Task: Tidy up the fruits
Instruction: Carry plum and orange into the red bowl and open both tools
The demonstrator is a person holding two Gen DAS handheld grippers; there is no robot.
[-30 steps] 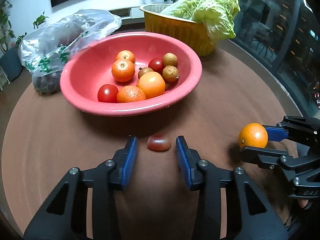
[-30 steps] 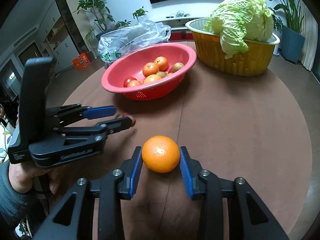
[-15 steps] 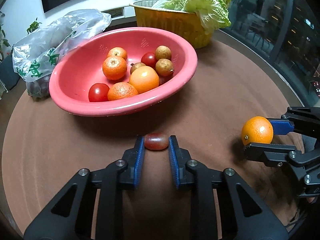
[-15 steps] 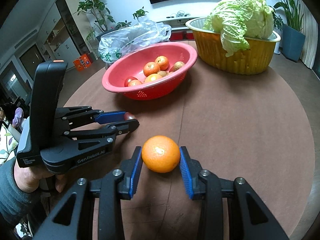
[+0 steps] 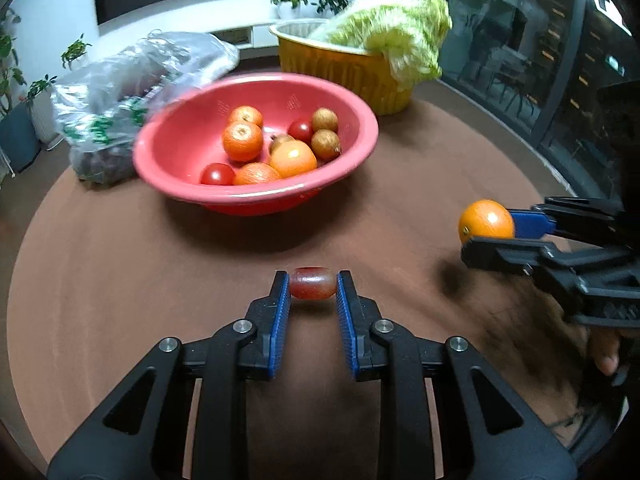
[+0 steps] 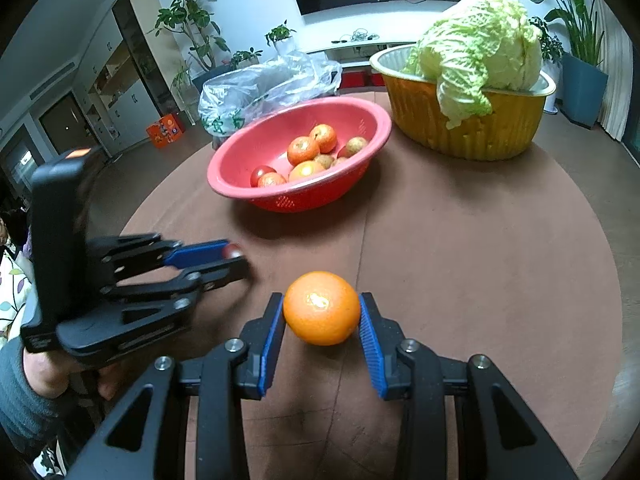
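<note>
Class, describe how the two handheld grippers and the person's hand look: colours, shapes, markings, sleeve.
Both the left gripper and right gripper are black plastic, with angular cut-out frames, silver screws and ribbed blue pads. The left one has pale lettering on its side and a tall black handle. The hand wears a grey sleeve.

Left hand-held gripper (image 5: 312, 290) clamped on a small dark-red oblong fruit (image 5: 311, 283), both blue pads touching it, above the brown table (image 5: 100, 272). Red bowl (image 5: 168, 168) at 12 o'clock from it, holding oranges, tomatoes and small brown fruits (count unclear, some overlap). Plastic bag (image 5: 120, 100) at 10 o'clock, touching the bowl rim. Yellow basin (image 5: 344, 68) with cabbage (image 5: 396, 36) at 1 o'clock. Right hand-held gripper (image 5: 490, 230) at 3 o'clock, closed on an orange (image 5: 485, 219).
</note>
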